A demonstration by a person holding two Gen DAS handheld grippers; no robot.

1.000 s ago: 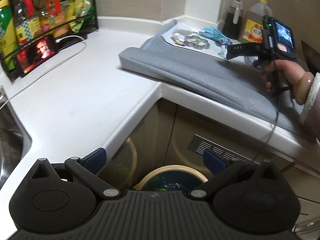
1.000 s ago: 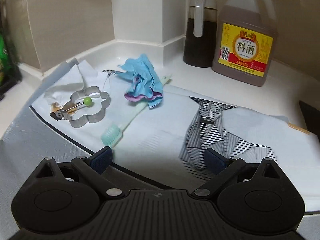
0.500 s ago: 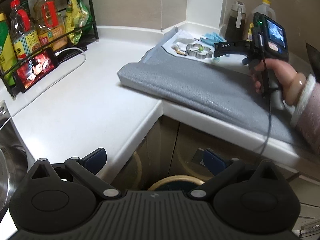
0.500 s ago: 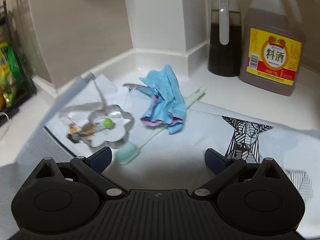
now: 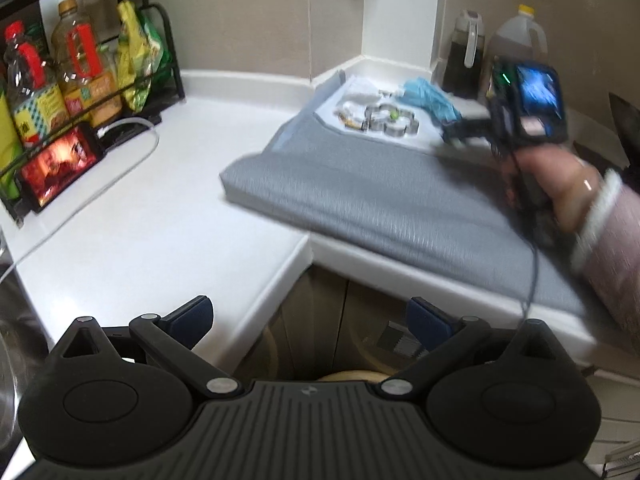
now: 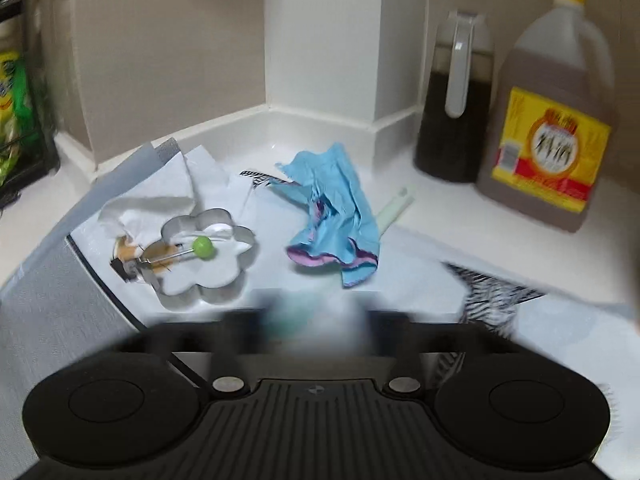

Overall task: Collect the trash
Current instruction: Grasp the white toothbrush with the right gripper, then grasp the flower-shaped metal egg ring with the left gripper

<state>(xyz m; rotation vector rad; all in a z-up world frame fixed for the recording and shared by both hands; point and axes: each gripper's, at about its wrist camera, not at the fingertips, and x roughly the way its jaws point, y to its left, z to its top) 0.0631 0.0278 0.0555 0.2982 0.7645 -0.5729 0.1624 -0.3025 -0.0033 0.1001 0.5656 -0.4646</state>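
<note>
From my feed it's a small kitchen corner: white L-shaped counter (image 5: 132, 236) with a raised white lip along beige walls (image 5: 248, 16), and a white boxed column (image 6: 324, 36) sitting right in the corner. Black wire rack (image 5: 160, 44) with bottles stands on the left, steel sink (image 5: 12, 344) edge beside it. Brownish cabinet doors (image 5: 320, 320) sit under the counter. Lighting's soft and indoor, a bit dim.
</note>
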